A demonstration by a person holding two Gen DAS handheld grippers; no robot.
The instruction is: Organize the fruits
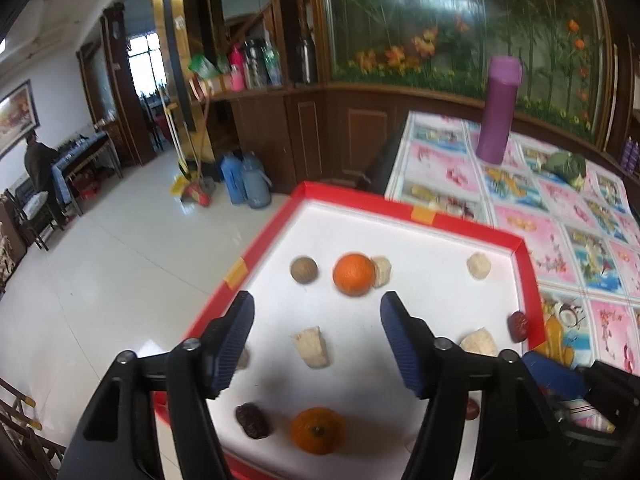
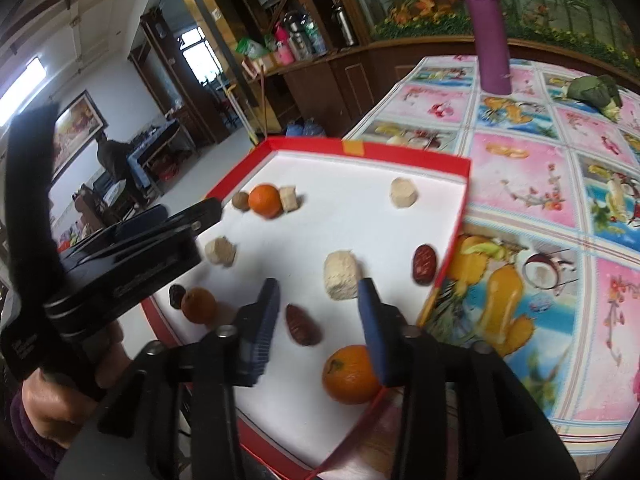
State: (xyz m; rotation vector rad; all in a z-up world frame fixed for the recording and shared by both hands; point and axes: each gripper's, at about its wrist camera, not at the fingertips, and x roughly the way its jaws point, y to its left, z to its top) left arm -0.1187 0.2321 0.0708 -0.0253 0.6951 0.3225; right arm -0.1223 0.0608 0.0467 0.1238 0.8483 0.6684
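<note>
left wrist view: the left gripper (image 1: pixel 316 300) is hovering spread wide and empty over the red tray (image 1: pixel 416 210), its fruits scattered inside. right wrist view: the right gripper (image 2: pixel 318 286) is spreading empty above the tray's date (image 2: pixel 303 325).

1. A glossy pale tiled floor (image 1: pixel 120 248) mirrors daylight from a bright paned window (image 1: pixel 146 65) at the far end of the room.
2. Dark wood panelled cabinetry (image 1: pixel 304 132) lines the wall beneath a large glazed mural of bamboo and orange flowers (image 1: pixel 460 20).
3. A table wears a pink-and-blue fruit-print cloth (image 1: pixel 560 220) (a tall purple flask (image 1: pixel 498 110) stands on it).
4. A framed landscape painting (image 1: pixel 18 118) hangs on the white wall; a person in dark clothes (image 1: pixel 40 168) stands at a side table below it.
</note>
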